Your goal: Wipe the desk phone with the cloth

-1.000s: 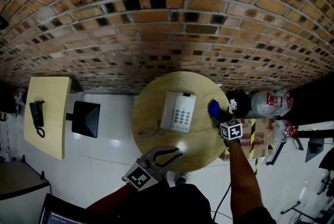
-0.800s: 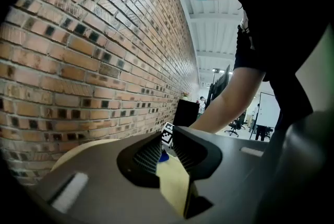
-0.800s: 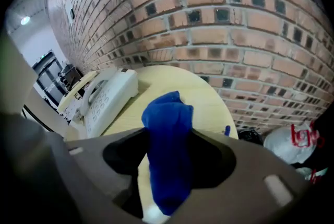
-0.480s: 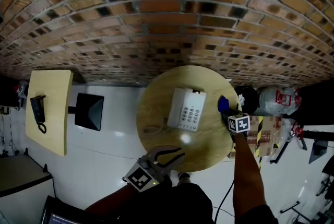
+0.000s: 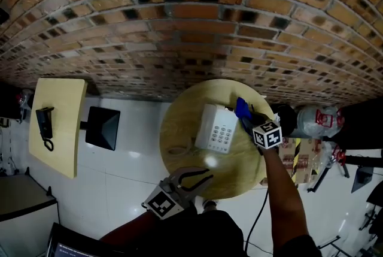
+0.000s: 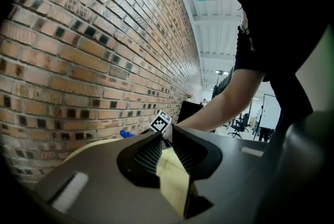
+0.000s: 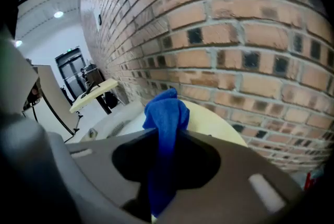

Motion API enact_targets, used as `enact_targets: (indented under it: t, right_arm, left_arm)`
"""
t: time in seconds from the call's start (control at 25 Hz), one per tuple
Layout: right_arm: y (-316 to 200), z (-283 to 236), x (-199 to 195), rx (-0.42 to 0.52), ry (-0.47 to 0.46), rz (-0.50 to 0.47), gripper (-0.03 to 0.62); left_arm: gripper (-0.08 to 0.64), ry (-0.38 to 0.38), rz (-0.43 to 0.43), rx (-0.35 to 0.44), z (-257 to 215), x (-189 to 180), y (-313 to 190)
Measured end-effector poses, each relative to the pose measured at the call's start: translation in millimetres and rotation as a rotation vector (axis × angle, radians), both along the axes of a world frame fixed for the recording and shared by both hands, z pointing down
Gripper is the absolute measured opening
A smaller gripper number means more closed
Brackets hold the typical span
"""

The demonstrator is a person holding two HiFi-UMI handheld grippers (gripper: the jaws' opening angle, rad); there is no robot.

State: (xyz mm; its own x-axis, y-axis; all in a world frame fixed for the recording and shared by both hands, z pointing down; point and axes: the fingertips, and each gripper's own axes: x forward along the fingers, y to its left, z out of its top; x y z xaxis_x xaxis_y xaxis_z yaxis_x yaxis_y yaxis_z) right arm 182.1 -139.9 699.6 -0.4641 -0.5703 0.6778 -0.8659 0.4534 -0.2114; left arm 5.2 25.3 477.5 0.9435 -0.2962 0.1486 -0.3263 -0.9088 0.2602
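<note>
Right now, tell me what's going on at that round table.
A person holds a gripper in each hand. The right gripper is shut on a crumpled blue cloth. Its jaws have just been closing on the cloth, which it holds by the far right corner of the white push-button desk phone on the round wooden table. The left gripper hangs at the table's near edge, jaws slightly apart and empty. Whether the cloth touches the phone can't be told.

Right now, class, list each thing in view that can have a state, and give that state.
Cloth: bunched, pinched in the right gripper, beside the phone.
Phone: flat on the round table, keypad up.
Right gripper: fingers have just been closing, now shut on the cloth.
Left gripper: fingers slightly apart, nothing between them.
</note>
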Motion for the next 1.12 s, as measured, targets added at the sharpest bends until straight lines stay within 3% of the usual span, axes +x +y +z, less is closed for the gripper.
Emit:
enact_targets:
  t: [0.24,0.44,0.96,1.12]
  right_arm:
    - [-41.5,0.7,-55.9,-0.002,0.05,-0.147,0.083]
    - [-33.8,20.3,-73.4,-0.044,0.058,-0.158,0.083]
    - [137.7,57.3,-156.1,-0.211,-0.065,-0.376,0.083]
    - [158.7,61.7,-167.3,-0.217,-0.091,-0.389,0.083]
  left_arm:
    - [0.066,-0.013,-0.031,0.007,2.0,-20.1,-2.9]
    - [0.066,-0.007,-0.058,-0.002,5.3,-35.7,-5.6]
    - [0.066,-0.001,-0.04,0.011,4.9,-36.6,-7.0]
    - [0.066,-0.002,-0.03,0.002,4.8,-32.6,-7.2]
